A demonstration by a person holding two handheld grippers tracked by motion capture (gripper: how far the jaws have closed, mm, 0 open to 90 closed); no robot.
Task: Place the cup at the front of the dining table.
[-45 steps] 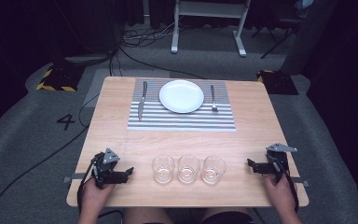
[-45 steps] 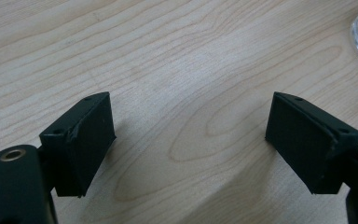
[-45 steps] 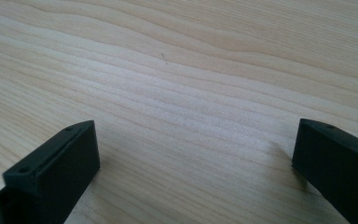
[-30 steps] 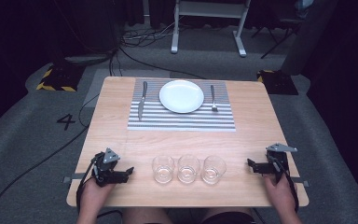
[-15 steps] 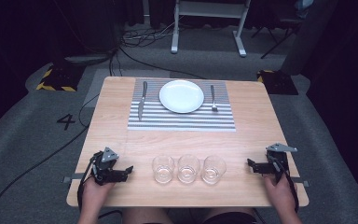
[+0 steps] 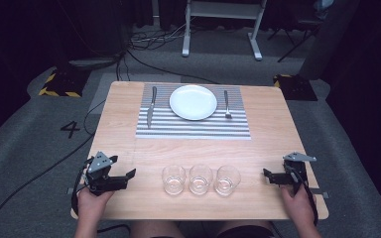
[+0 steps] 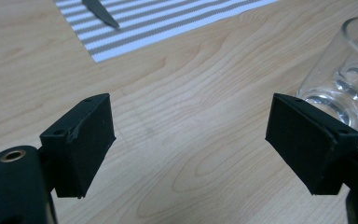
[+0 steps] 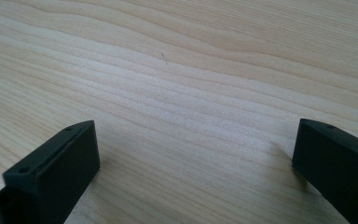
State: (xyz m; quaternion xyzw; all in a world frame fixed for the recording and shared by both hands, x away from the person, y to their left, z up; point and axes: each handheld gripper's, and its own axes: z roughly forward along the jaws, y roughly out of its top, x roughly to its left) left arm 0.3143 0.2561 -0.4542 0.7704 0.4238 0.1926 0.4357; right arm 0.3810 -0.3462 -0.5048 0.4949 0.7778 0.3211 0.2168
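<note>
Left gripper [image 6: 127, 174] jaws apart, empty, just left of the nearest glass [image 6: 173, 179]; right gripper [image 6: 269, 174] jaws apart, empty, right of glasses.

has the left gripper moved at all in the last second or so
Yes. The left gripper has lifted slightly and edged toward the leftmost glass; in the high view it sits a bit higher against the table edge.
</note>
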